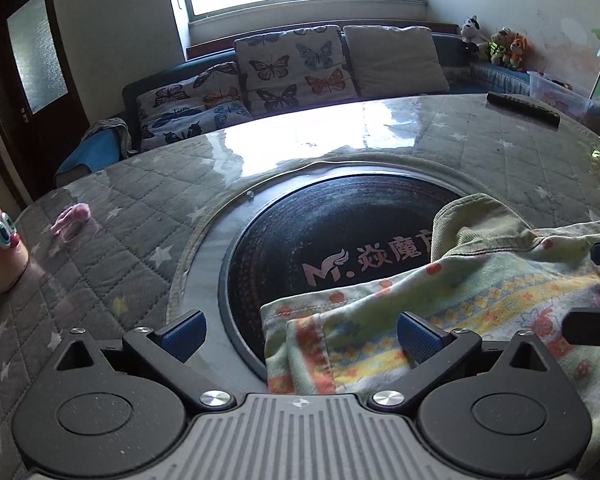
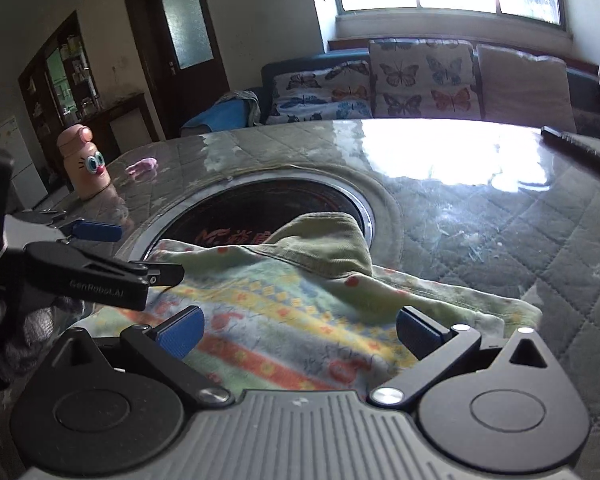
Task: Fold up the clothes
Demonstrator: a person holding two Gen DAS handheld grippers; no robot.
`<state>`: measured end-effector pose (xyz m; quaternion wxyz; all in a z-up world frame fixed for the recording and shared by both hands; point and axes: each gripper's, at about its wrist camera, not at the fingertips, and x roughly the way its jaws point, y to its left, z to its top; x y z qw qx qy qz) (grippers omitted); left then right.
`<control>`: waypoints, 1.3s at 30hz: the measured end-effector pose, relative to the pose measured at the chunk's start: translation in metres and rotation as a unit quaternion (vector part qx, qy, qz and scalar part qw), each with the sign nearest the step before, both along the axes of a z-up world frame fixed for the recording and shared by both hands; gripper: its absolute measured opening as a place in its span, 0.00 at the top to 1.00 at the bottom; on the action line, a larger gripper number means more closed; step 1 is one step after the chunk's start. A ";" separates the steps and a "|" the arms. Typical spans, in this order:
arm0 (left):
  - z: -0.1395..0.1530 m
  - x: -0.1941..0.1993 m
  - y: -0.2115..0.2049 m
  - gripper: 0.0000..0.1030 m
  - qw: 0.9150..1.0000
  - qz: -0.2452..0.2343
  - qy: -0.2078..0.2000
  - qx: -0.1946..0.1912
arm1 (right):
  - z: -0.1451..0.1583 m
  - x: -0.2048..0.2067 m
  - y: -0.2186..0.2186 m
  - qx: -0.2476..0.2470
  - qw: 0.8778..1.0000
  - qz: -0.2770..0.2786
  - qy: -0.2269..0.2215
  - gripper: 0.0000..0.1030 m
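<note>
Quilted grey table cover [image 1: 100,248] under a glossy clear sheet fills both views, window glare washing out its far half.

Nearest, my left gripper [image 1: 300,334] stands wide open, both blue pads apart; the left pad is over the table's ring, the right pad over the garment's edge, gripping nothing. My right gripper [image 2: 298,334] is likewise spread wide, empty, hovering above the cloth; I cannot tell whether its pads touch the fabric.

Patterned garment [image 2: 284,312], pale green with orange and yellow bands, lies crumpled at the near edge of the table, its ribbed green hem [image 2: 332,240] humped up over the black round hotplate [image 1: 340,224]. It covers part of the plate's lettering.

Further left, a pink cartoon-faced bottle [image 2: 86,164] and a small pink blurred thing [image 2: 142,166]. Far right, a dark bar-shaped object [image 1: 524,108], hard to identify. Beyond, a sofa with butterfly cushions [image 1: 296,64].
</note>
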<state>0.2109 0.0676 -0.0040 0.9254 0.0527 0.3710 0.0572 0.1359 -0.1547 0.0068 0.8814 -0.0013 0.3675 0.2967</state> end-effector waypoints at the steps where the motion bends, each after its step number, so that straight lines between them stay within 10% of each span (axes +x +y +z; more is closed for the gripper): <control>1: -0.001 0.002 -0.001 0.00 1.000 -0.003 0.001 0.001 | -0.002 0.004 0.000 0.001 1.000 -0.001 0.007 0.00; 29: 0.010 -0.011 0.024 0.00 0.999 0.025 -0.014 -0.037 | 0.015 -0.039 0.037 -0.061 0.994 0.048 -0.083 0.00; 39: 0.009 -0.047 0.052 0.28 0.995 0.046 -0.014 -0.086 | 0.024 -0.088 0.079 -0.062 0.982 0.144 -0.100 0.11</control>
